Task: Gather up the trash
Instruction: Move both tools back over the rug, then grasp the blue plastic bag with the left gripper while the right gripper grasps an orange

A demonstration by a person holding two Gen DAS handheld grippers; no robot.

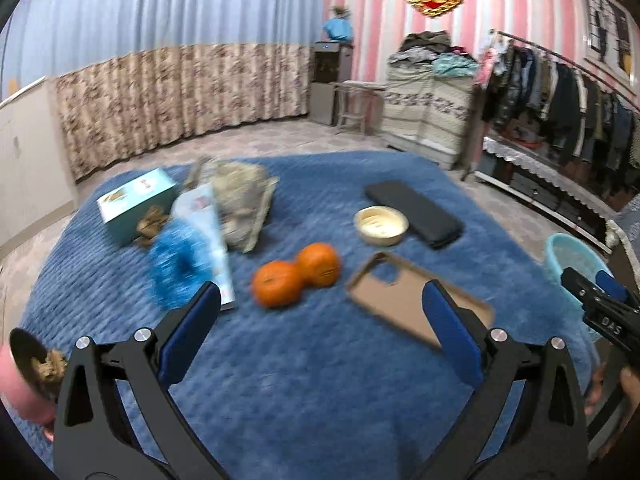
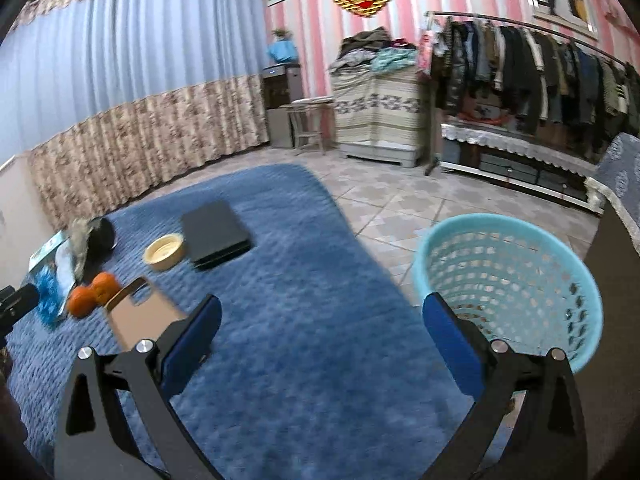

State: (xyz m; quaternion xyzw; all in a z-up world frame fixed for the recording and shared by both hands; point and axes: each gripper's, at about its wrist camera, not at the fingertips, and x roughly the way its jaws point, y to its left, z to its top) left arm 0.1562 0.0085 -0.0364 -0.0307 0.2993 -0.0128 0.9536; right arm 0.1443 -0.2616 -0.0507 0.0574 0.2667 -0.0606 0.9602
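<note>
My left gripper (image 1: pixel 322 300) is open and empty above the blue rug (image 1: pixel 304 380). Ahead of it lie two oranges (image 1: pixel 296 274), a tan phone case (image 1: pixel 400 300), a blue tinsel ball (image 1: pixel 178 266), a white paper packet (image 1: pixel 206 220), crumpled grey-brown paper (image 1: pixel 240 200) and a teal box (image 1: pixel 136 202). My right gripper (image 2: pixel 322 312) is open and empty over the rug (image 2: pixel 304 340), with the light-blue mesh basket (image 2: pixel 508 280) just right of its right finger. The oranges (image 2: pixel 92 292) and phone case (image 2: pixel 140 316) sit at its left.
A cream bowl (image 1: pixel 380 224) and a black flat case (image 1: pixel 416 212) lie on the rug's far side. A pink cup holding brown scraps (image 1: pixel 28 372) is at the left edge. A clothes rack (image 2: pixel 520 68), a covered cabinet (image 2: pixel 376 112) and tiled floor (image 2: pixel 392 208) lie beyond.
</note>
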